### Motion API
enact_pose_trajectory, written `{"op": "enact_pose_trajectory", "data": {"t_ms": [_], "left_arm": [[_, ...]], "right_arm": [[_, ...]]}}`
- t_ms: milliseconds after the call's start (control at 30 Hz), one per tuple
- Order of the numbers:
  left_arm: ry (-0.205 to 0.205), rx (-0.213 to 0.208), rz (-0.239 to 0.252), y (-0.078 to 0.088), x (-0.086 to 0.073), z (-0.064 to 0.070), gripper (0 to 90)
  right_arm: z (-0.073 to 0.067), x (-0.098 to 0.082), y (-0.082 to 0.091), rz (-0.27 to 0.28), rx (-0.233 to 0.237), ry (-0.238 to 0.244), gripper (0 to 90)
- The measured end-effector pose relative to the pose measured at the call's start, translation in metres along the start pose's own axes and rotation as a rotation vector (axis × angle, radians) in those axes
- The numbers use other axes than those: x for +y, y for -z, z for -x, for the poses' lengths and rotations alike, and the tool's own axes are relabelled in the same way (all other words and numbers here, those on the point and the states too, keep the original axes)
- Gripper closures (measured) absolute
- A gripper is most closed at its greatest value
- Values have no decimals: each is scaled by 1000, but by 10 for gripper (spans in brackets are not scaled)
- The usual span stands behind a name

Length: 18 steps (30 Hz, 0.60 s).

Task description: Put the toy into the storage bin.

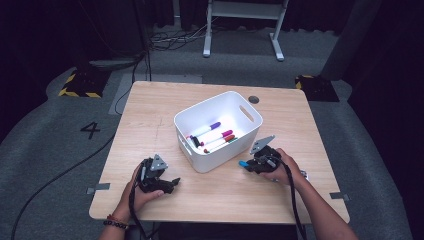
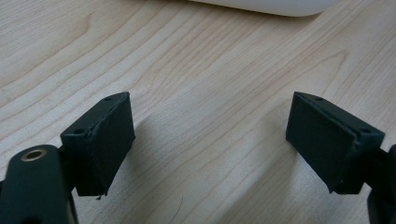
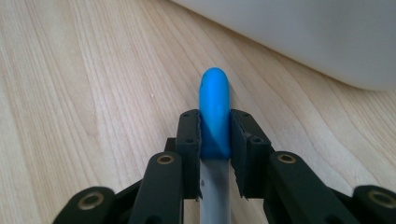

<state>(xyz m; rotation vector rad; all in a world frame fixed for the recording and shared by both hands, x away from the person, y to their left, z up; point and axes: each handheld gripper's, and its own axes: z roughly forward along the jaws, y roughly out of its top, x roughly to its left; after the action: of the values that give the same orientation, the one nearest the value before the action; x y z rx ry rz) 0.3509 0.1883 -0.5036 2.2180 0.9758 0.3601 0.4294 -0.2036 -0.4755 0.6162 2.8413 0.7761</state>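
A pale wooden bench [image 1: 150, 120] stands on grey carpet in a dark room, with a cable trailing across the floor to its left and a white frame standing beyond its far edge. At the near edge the person's left hand [image 1: 137, 192] holds the left tongs [image 1: 172, 184] low over bare wood, jaws spread wide with nothing between them; in the left gripper view only woodgrain lies between the two black pads [image 2: 112, 140], and the bin's rounded bottom edge shows ahead. To the right, the right hand [image 1: 285, 170] holds the right tongs [image 3: 215, 135] clenched on a blue-capped marker [image 3: 215, 107], its cap poking out past the jaw tips and its grey barrel running back between them, just above the wood. Directly ahead of both tongs, between them and slightly farther off, sits a white bin [image 1: 200, 160] with purple, pink, red and black-capped markers [image 1: 215, 135] lying in it. The blue cap is near the bin's right wall but apart from it. Bare wood lies left of the left tongs and beyond the bin.
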Motion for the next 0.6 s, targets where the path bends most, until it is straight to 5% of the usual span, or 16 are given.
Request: {"op": "enact_pose_trajectory", "data": {"t_ms": [167, 267, 600], "left_arm": [[0, 0, -2, 0, 0, 0, 155], [0, 0, -1, 0, 0, 0, 155], [0, 0, -2, 0, 0, 0, 154]], "right_arm": [[-1, -7, 15, 53, 14, -46, 748], [1, -9, 29, 108, -1, -34, 748], [2, -12, 80, 281, -36, -103, 749]]}}
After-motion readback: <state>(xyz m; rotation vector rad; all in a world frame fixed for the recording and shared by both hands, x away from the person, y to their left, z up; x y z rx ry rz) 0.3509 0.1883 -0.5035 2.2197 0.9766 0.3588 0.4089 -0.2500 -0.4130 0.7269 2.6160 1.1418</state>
